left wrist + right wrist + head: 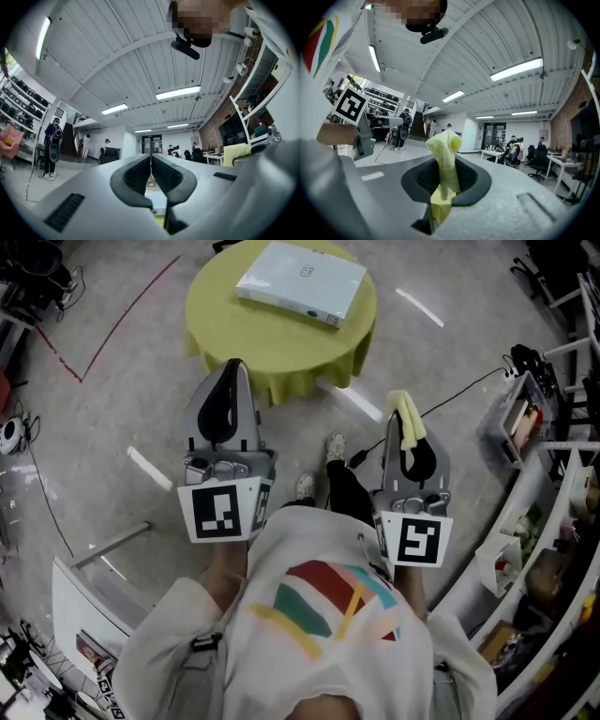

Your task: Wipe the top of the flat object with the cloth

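Flat white box [302,282] lies on round yellow-green bench [220,329] | both grippers well short of box | yellow cloth [410,427] pinched in right gripper [446,176] jaws | left gripper [151,164] jaws pressed together, empty | cloth is best laid flat on box top, light pressure.

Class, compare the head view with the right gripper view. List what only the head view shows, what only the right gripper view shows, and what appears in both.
Only the head view: the round table with its yellow-green cover, the flat white box lying on it, and the person's shoes.
Only the right gripper view: the ceiling lights and people seated at desks far off.
Both: the yellow cloth clamped in the right gripper, and the left gripper with its marker cube.
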Demonstrator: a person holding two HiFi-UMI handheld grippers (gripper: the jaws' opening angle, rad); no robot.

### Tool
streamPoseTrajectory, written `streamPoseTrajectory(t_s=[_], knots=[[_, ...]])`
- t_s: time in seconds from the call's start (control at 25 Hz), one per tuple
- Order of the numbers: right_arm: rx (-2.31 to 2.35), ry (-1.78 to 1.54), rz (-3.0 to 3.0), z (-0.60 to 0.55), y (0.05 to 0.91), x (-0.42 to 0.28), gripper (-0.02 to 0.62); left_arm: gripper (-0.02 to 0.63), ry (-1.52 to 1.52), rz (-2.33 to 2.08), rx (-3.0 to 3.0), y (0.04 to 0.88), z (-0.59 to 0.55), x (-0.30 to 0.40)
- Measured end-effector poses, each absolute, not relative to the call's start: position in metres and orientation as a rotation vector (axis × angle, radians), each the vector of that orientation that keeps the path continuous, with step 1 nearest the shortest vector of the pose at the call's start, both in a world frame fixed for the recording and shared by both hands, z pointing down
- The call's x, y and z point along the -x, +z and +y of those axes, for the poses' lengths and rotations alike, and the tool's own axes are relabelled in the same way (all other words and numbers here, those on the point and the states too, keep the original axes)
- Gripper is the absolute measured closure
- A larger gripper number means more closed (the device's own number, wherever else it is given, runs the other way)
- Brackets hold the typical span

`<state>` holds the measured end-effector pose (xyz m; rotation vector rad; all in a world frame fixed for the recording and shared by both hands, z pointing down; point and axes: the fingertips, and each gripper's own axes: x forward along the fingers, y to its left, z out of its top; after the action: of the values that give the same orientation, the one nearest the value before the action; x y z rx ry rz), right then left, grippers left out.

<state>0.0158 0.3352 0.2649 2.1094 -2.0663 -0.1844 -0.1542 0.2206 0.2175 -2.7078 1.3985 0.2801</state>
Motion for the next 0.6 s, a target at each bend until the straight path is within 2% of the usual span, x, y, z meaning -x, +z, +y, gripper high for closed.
streamPoseTrajectory(t_s=[0.6], knots=[[-2.134,-0.241,-2.213,0.224,0.269,-0.083,0.568,0.591,0.267,1.469,2.574,0.213,0.137,0.108]])
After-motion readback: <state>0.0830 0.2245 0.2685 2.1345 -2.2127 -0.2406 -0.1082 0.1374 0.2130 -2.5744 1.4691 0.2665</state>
